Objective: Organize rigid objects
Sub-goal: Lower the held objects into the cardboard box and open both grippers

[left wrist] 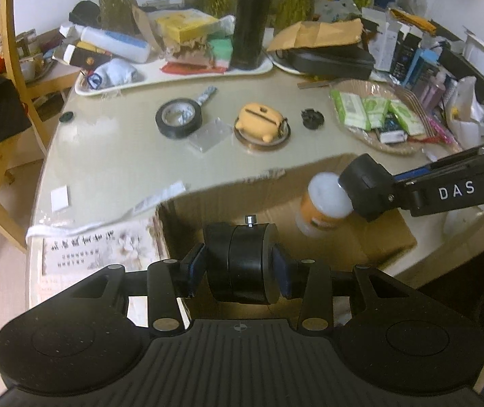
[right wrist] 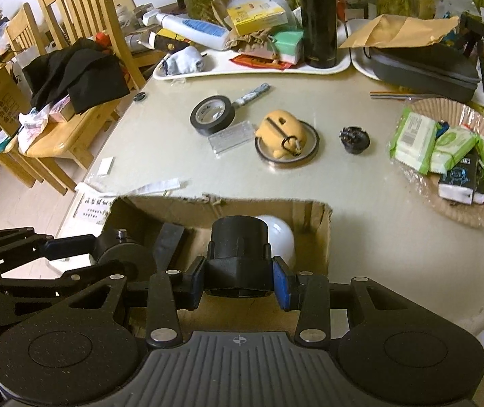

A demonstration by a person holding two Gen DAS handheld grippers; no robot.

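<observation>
Left wrist view: we record the left gripper (left wrist: 240, 268) closed on a black cylindrical part (left wrist: 242, 263), its blue-padded fingers (left wrist: 196, 264) pressing both flat faces, with a small metal stud at the part's twelve o'clock. The part hangs over the open cardboard box (left wrist: 360, 247) at the near edge of the table (left wrist: 106, 156). Entering from three o'clock, the right gripper (left wrist: 367, 188) carries a black socket-shaped piece (left wrist: 364, 186). A white-capped orange bottle (left wrist: 323, 205) lies just beside it in the box; we cannot tell whether they touch.

Right wrist view: the right gripper's fingers (right wrist: 282, 283) are clamped on the socket piece's narrow base, with the bottle's white cap showing at its one o'clock. The left gripper stands at nine o'clock, close alongside.

Risks, in our judgement:
- Both loads sit over one small box. The two grippers could knock together on lowering, which may jar either grip.
- The cylindrical part is held only by its smooth faces. A tilt could let it roll out.
- The socket piece, set down against the bottle, could push or roll it.
- The box's torn far wall (right wrist: 208, 200) looks weak. A push could slide the box toward the table edge.

Still out on the table at twelve o'clock are a black tape roll (left wrist: 178, 117), a yellow case (left wrist: 259, 122) on a round dish, and a small black knob (left wrist: 312, 118).
</observation>
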